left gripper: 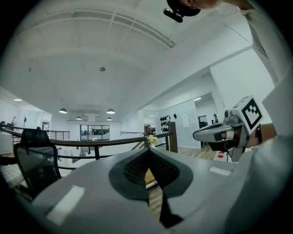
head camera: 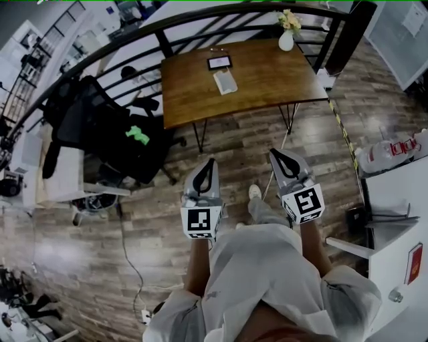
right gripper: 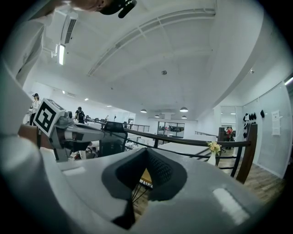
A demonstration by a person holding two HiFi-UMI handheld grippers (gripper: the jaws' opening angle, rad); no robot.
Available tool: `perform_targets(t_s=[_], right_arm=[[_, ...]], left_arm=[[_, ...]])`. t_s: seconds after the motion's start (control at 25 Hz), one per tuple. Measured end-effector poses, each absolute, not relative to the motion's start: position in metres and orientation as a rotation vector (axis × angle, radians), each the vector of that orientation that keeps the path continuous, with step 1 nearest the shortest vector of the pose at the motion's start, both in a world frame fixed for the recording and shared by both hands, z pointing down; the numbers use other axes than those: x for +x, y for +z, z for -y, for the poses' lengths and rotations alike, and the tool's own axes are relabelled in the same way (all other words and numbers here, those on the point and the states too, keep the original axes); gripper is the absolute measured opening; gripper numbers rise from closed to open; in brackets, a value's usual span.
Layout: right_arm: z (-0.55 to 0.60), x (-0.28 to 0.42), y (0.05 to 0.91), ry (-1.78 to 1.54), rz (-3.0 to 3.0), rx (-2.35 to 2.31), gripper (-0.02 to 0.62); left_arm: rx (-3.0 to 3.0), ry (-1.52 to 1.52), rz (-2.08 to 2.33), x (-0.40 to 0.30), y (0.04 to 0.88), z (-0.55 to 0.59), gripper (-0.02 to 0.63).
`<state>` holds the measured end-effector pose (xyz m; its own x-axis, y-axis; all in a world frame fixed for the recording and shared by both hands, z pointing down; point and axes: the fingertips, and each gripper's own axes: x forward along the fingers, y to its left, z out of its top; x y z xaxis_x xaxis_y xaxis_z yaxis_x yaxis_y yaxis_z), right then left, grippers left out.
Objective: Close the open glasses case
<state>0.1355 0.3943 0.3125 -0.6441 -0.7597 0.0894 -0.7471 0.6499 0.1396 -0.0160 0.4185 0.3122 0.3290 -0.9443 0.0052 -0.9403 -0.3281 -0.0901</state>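
You stand on a wood-plank floor (head camera: pixel 227 143), with a curved black railing (head camera: pixel 200 16) running round the far side of a brown desk (head camera: pixel 267 77). A black office chair (head camera: pixel 87 123) sits to the left of the desk, apart from it.

You hold both grippers low in front of your body, side by side and well short of the desk's near edge. The left gripper (head camera: pixel 211 163) has its jaws pressed together at the tips with nothing between them; only the desk and floor show through the gap below its pads (left gripper: pixel 137 169). The right gripper (head camera: pixel 276 155) is the same, with its jaws closed tip to tip and holding nothing.

A white vase (head camera: pixel 286 40) with pale flowers stands at the desk's far right corner. Near the middle of the desk lies a pale oblong that is probably the glasses case (head camera: pixel 225 81), though it is too small to show whether the lid is up. A dark flat item (head camera: pixel 219 62) lies just behind it.
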Motion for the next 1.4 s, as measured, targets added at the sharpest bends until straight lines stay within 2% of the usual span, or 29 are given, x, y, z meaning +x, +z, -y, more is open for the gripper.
perform_targets(t_s=[0.64, 1.4], right_arm=[[-0.258, 0.121, 0.31, -0.089, 2.794, 1.064, 0.003], [-0.166, 0.132, 0.307, -0.038, 2.873, 0.954, 0.003]], left_arm=[[-2.436, -0.139, -1.915, -0.017, 0.307, -0.291, 0.018], [-2.367, -0.198, -1.986, 0.009, 0.298, -0.204, 0.018]])
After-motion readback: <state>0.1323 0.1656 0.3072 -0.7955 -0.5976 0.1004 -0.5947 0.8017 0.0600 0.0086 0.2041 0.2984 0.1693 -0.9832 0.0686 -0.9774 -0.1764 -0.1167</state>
